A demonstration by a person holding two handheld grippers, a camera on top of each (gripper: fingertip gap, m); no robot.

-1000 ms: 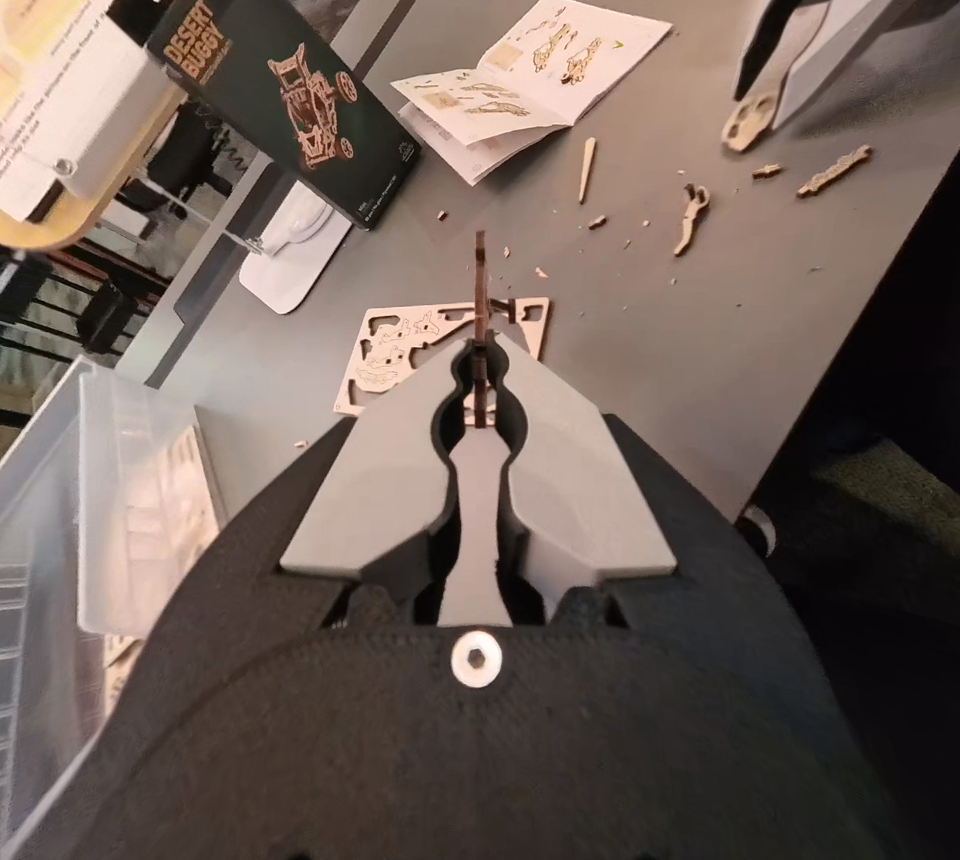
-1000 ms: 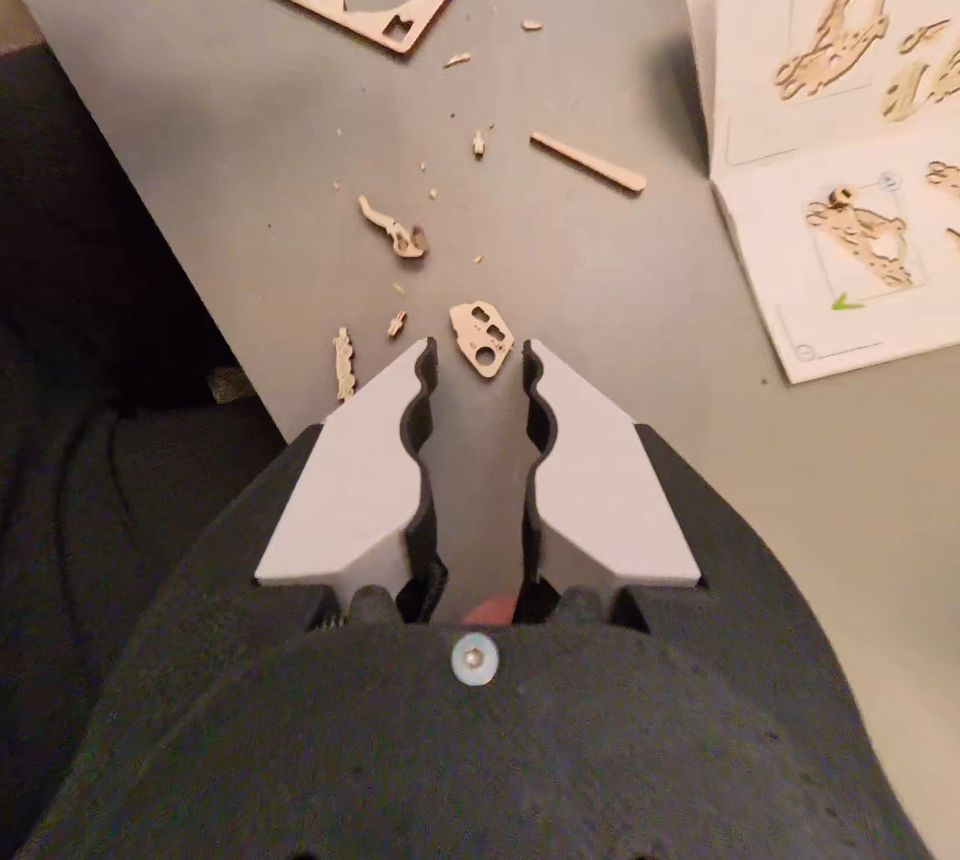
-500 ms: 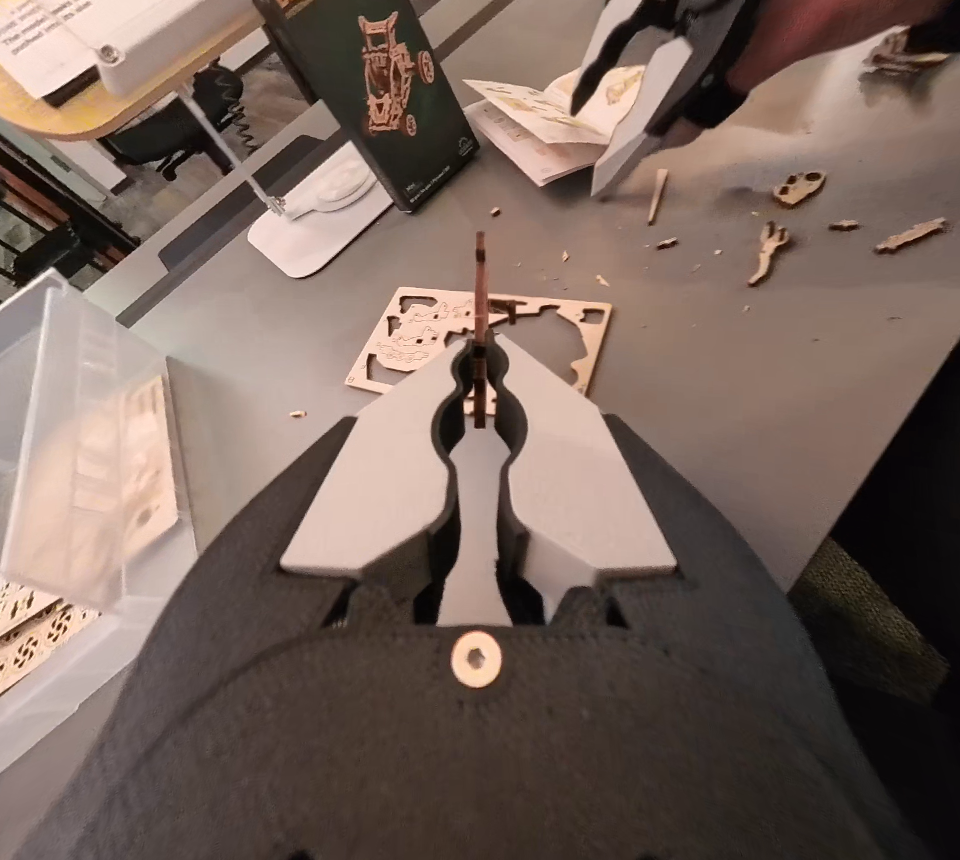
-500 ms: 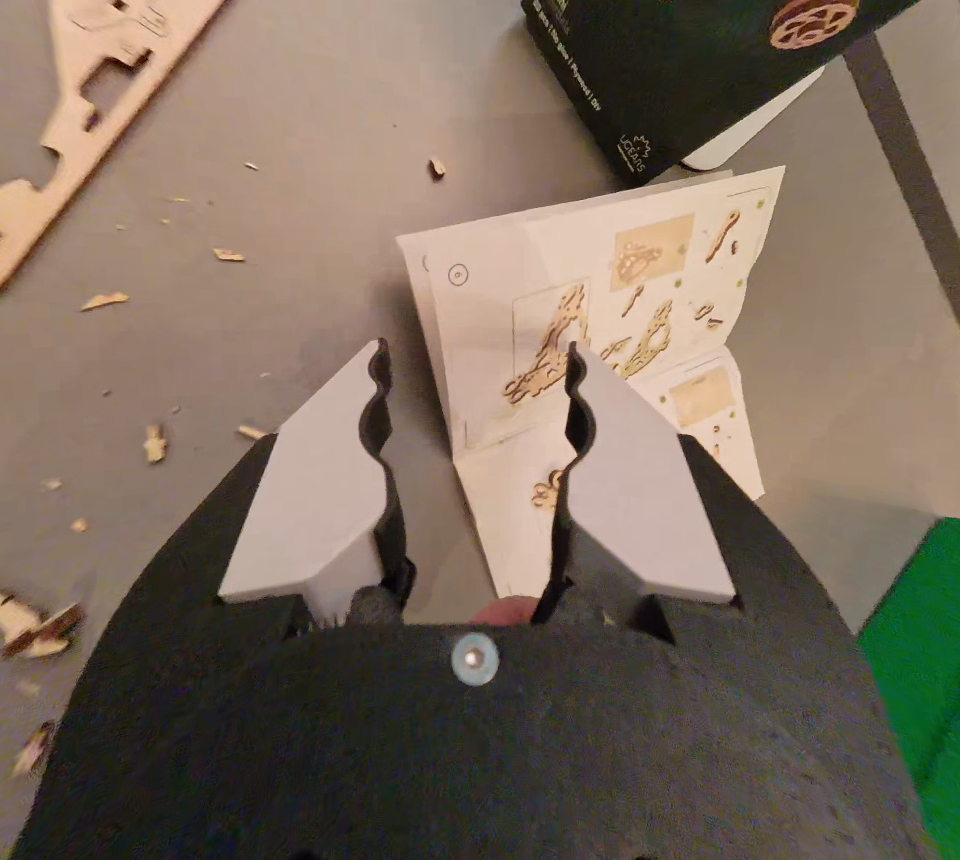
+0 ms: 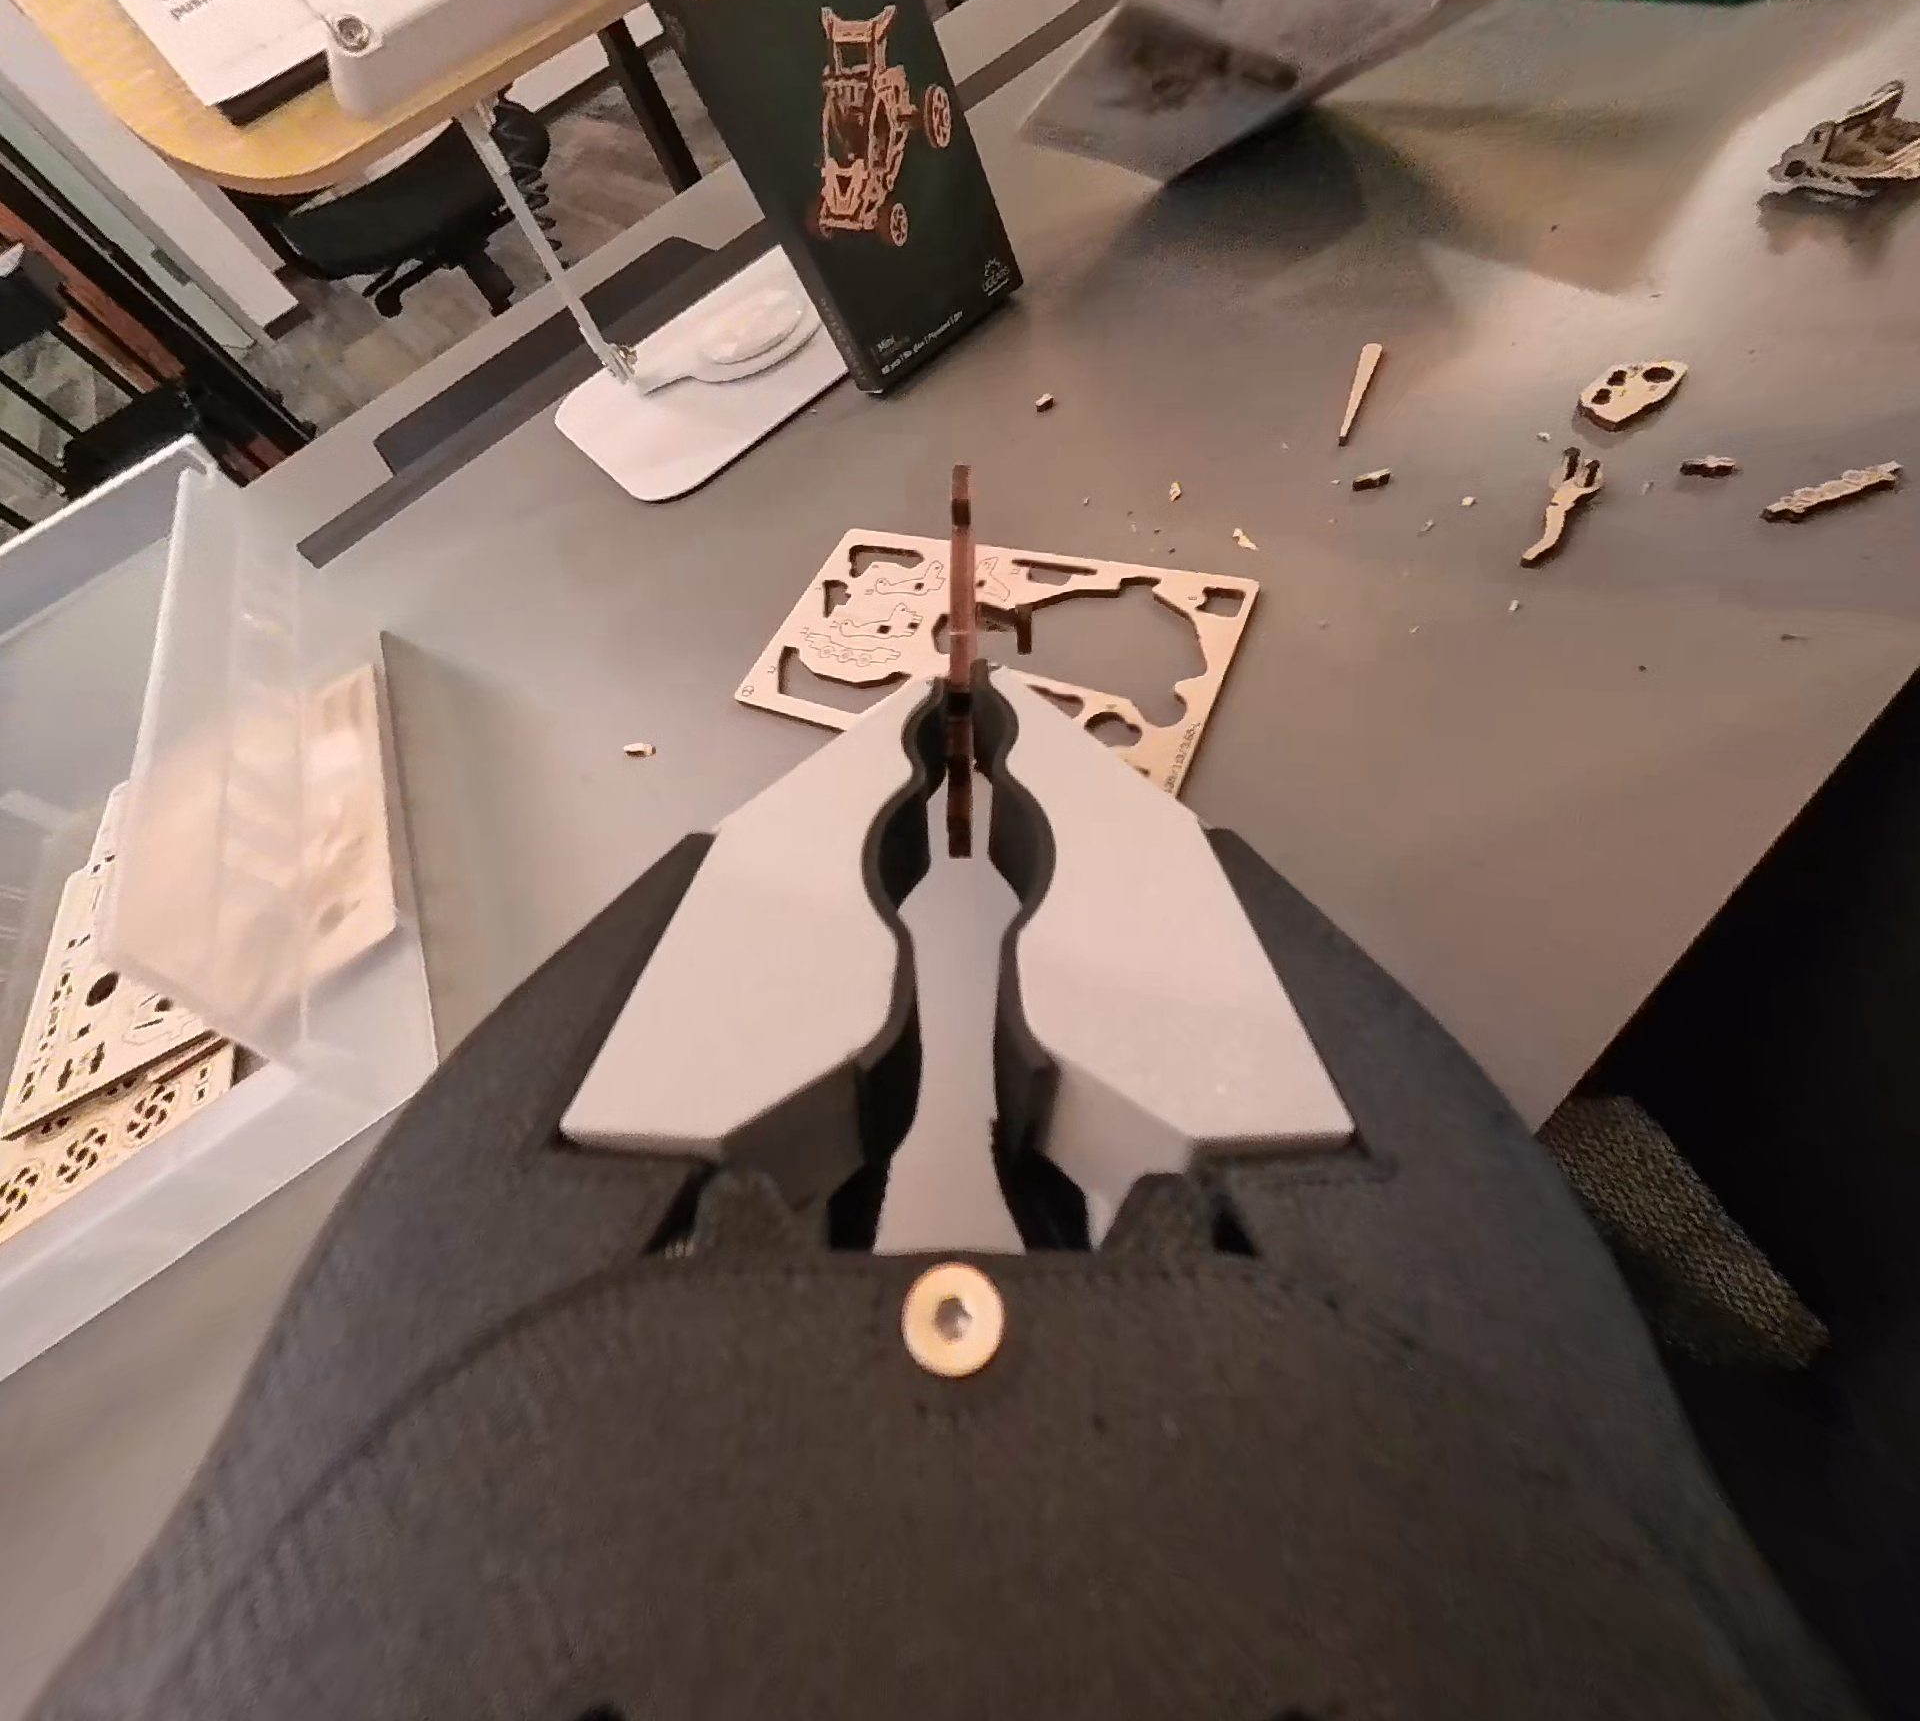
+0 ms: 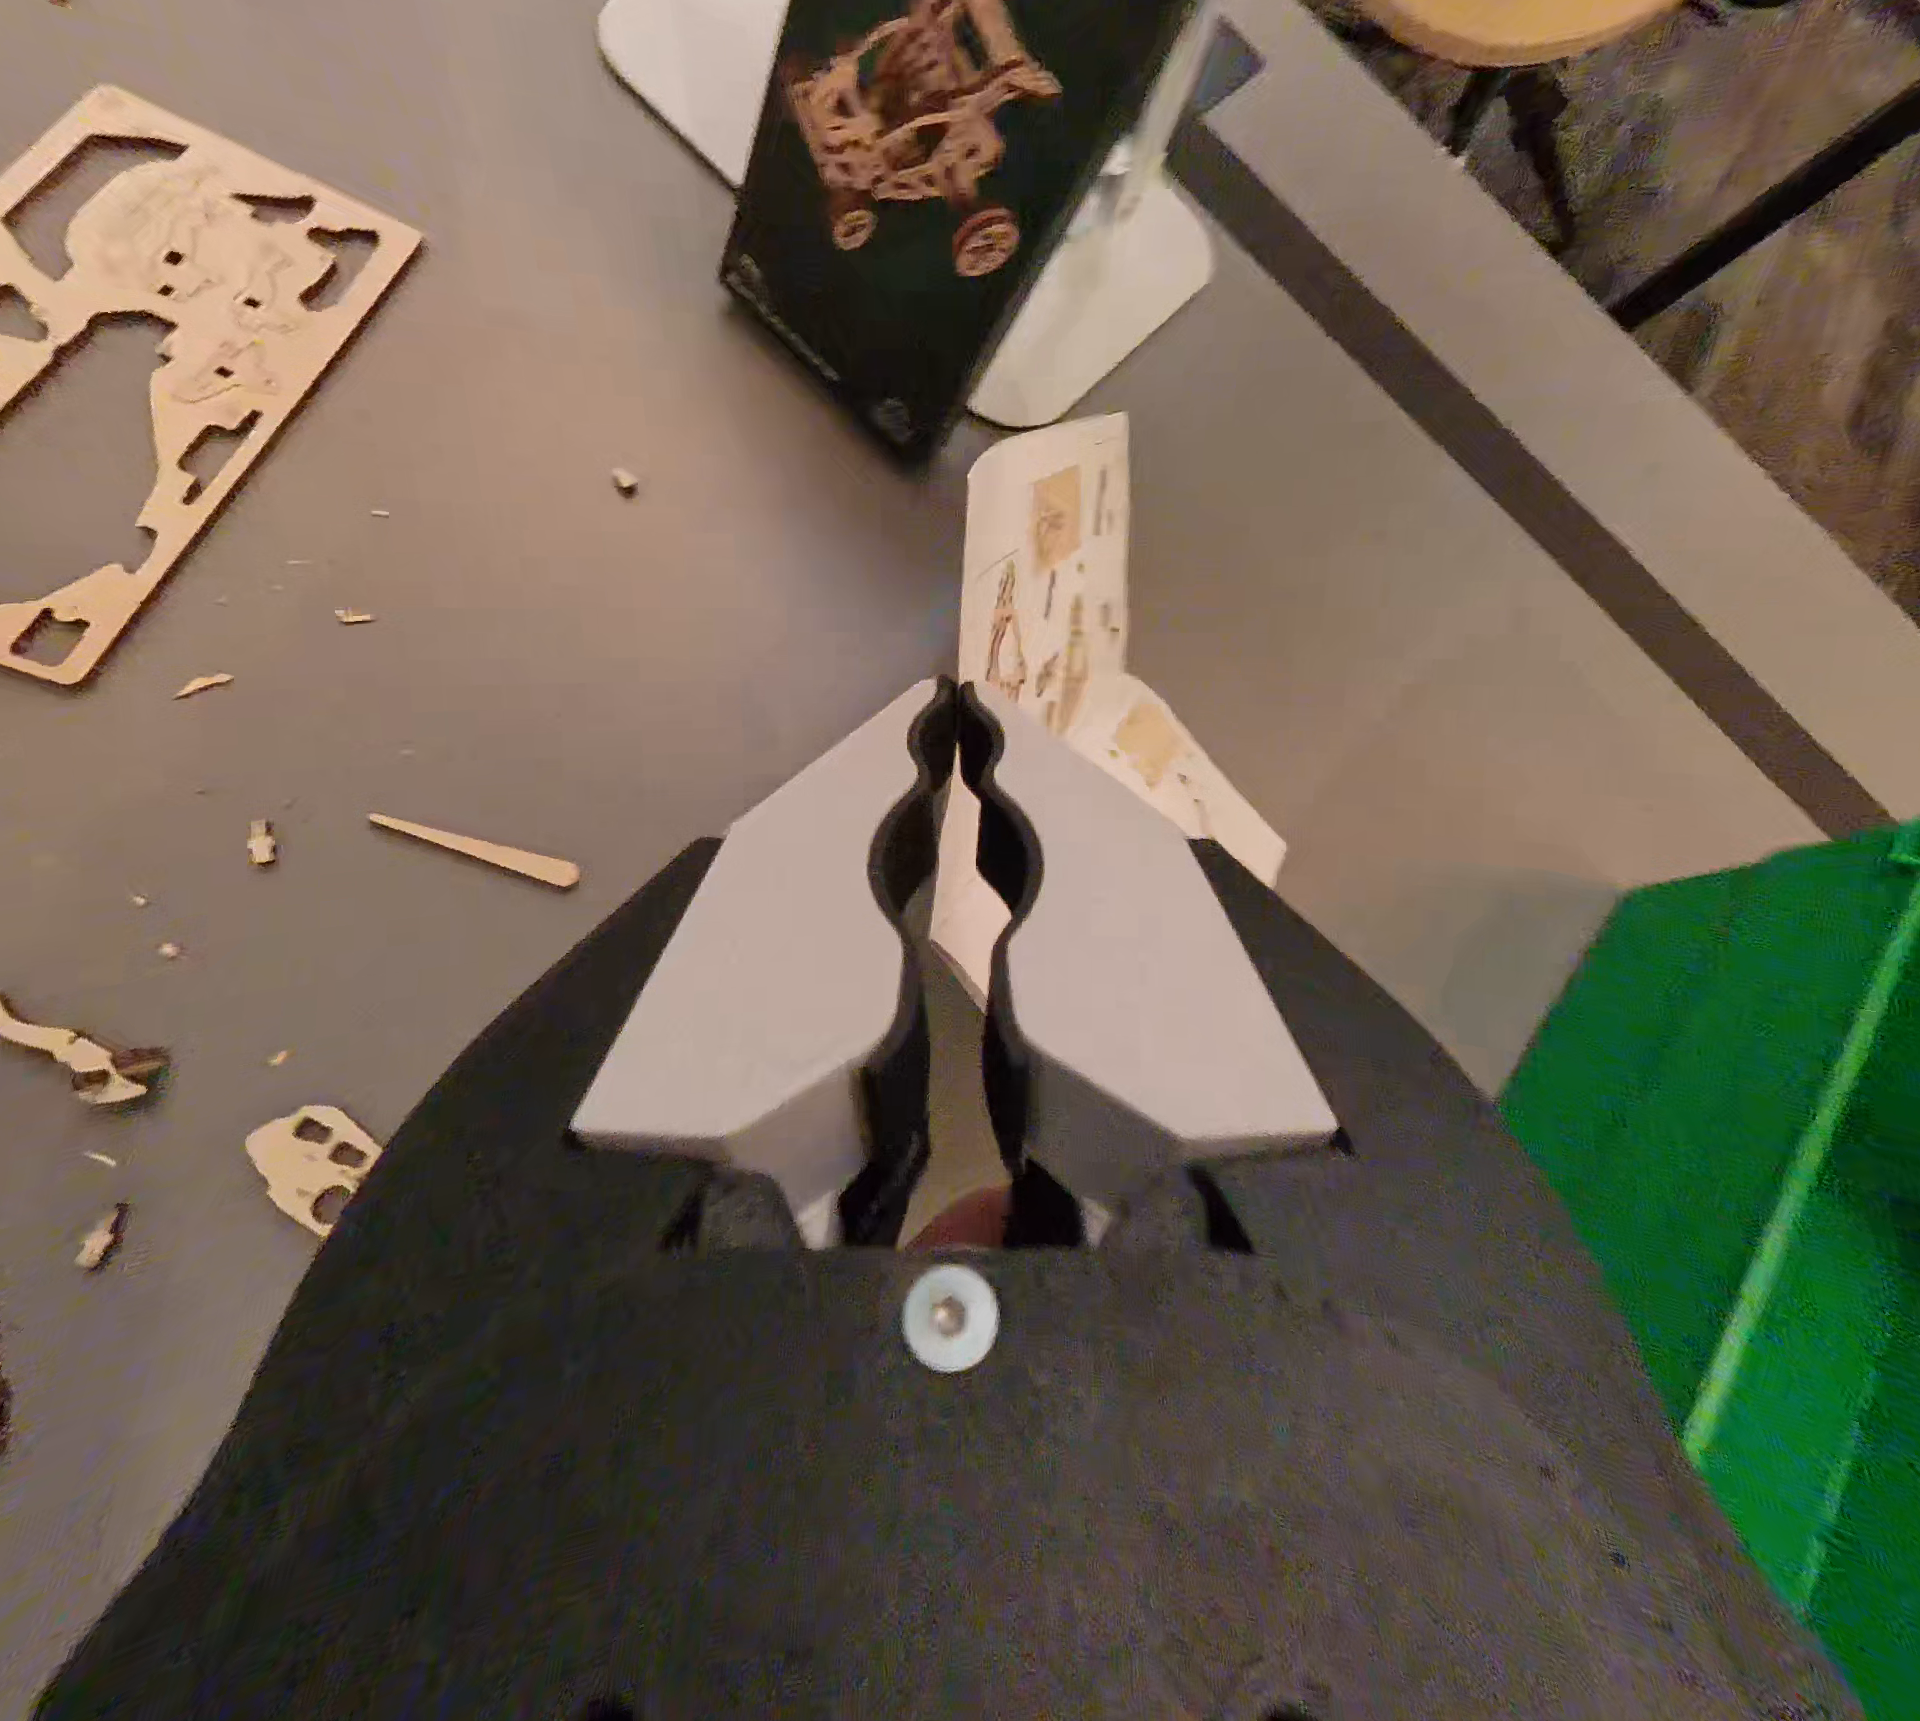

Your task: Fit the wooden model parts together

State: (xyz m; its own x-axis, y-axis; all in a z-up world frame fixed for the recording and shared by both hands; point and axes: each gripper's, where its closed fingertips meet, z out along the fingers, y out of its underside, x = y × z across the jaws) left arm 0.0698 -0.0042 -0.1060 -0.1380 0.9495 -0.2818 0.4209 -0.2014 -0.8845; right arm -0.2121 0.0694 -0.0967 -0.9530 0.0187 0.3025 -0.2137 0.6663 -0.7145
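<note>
The left wrist view rides on its hand-held gripper (image 5: pixel 961 705), looking forward and down along the fingers across the grey table (image 5: pixel 1455 736) from fairly near. The right wrist view sits on the other hand-held gripper (image 6: pixel 956 715), facing more steeply down, close above the table. Both share the dark box (image 5: pixel 831 144) at twelve o'clock, the cut-out wooden sheet (image 6: pixel 156 362) and the instruction leaflet (image 6: pixel 1060 570).

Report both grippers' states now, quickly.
Left gripper: closed on a thin, flat, dark brown wooden model part, held edge-on and upright.
Right gripper: closed on the white paper instruction booklet, lifted off the grey table.
</note>
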